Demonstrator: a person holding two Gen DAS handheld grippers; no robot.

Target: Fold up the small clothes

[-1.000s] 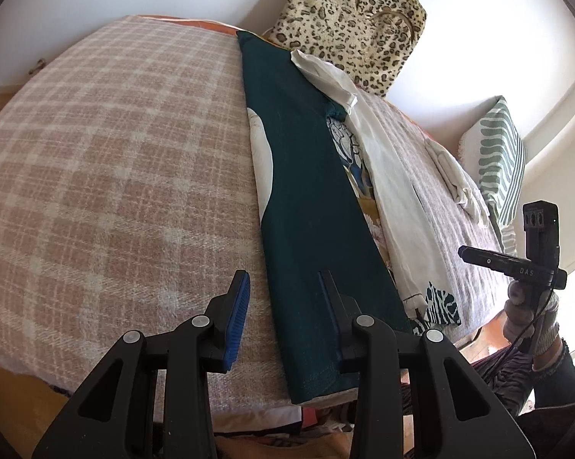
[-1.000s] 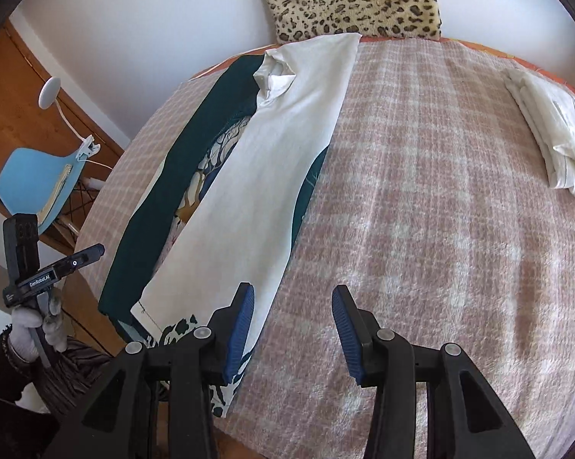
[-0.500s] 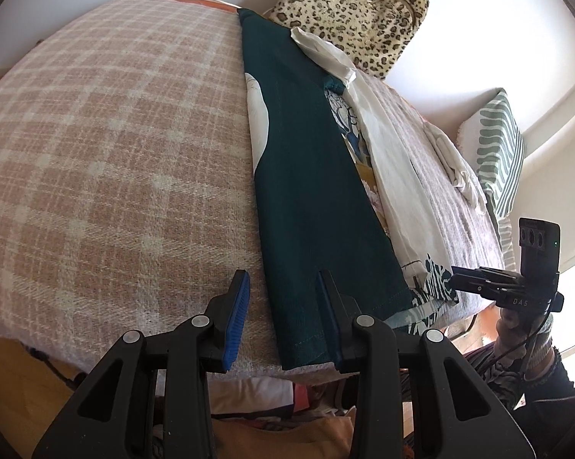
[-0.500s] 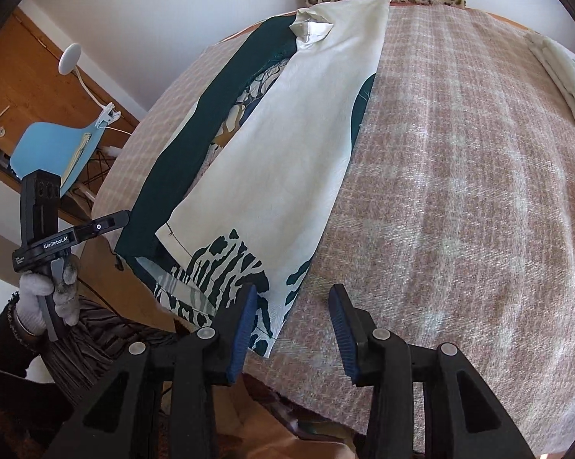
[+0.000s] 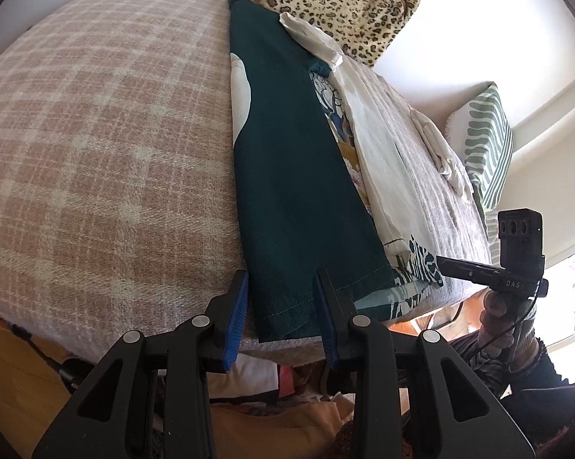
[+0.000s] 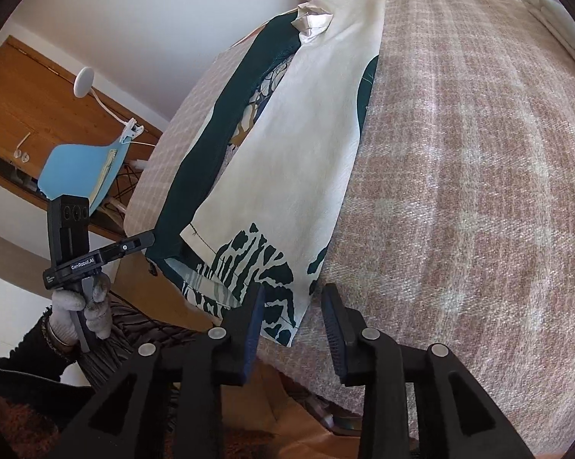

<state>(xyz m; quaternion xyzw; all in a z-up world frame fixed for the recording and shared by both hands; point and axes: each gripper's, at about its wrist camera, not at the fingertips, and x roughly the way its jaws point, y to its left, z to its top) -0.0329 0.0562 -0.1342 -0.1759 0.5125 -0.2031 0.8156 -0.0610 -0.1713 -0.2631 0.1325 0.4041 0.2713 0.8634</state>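
Observation:
A long folded garment [image 5: 295, 176] lies along the plaid blanket [image 5: 115, 134], dark green on one side, cream with a green print on the other. Its near hem hangs over the bed's front edge. My left gripper [image 5: 282, 287] straddles the green hem; its jaws are closing, and the blue pads do not press the cloth. In the right wrist view my right gripper [image 6: 294, 298] stands with jaws apart around the garment's [image 6: 298, 153] printed near corner, not pinching it. Each gripper shows in the other's view: the right gripper [image 5: 455, 264], the left gripper [image 6: 149, 235], both in gloved hands.
A leopard-print bag [image 5: 348, 4] stands at the bed's far end. A folded white cloth [image 5: 440, 149] and a green striped pillow [image 5: 486, 145] lie on the right. A blue chair [image 6: 80, 168] and a wooden desk stand beyond the bed's left side.
Both grippers have sunk toward the bed's front edge, onto the garment's near hem. The right gripper's jaws have narrowed, and the printed corner now lies between them.

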